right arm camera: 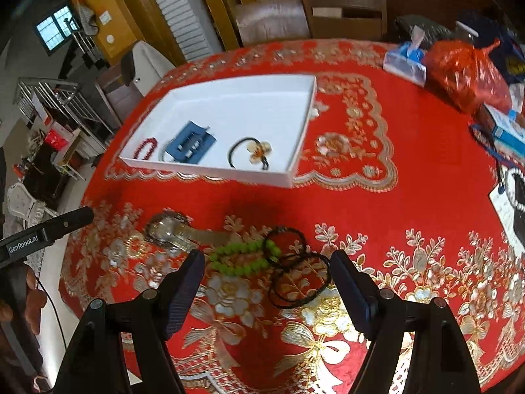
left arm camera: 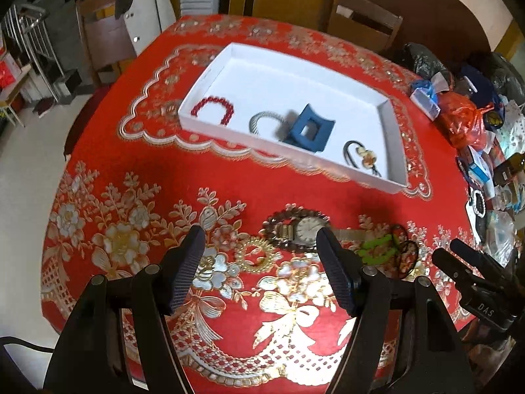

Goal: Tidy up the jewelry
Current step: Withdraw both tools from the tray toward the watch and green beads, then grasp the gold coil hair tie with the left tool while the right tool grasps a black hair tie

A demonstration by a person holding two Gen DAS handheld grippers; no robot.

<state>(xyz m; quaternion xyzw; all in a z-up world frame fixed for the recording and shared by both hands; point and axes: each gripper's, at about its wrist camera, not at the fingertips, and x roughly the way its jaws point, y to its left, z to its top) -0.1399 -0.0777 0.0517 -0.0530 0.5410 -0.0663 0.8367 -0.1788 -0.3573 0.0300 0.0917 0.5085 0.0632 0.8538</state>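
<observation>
A white tray (left arm camera: 392,131) (right arm camera: 303,151) on the red tablecloth holds a red bead bracelet (left arm camera: 213,110) (right arm camera: 144,149), a grey band (left arm camera: 262,121), a blue clip (left arm camera: 310,128) (right arm camera: 192,144) and a black hair tie with a flower (left arm camera: 361,157) (right arm camera: 256,152). Loose in front of it lie a wristwatch (left arm camera: 306,229) (right arm camera: 170,229) inside a dark bead ring, a green bead bracelet (left arm camera: 375,249) (right arm camera: 242,257) and black cords (right arm camera: 295,272). My left gripper (left arm camera: 261,249) is open and empty above the watch. My right gripper (right arm camera: 267,274) is open and empty over the green bracelet and cords.
Bags, tissue packs and boxes crowd the table's right side (left arm camera: 466,121) (right arm camera: 466,72). Wooden chairs (left arm camera: 364,19) (right arm camera: 344,13) stand behind the table. The other gripper shows at each view's edge, right (left arm camera: 475,279) and left (right arm camera: 46,229).
</observation>
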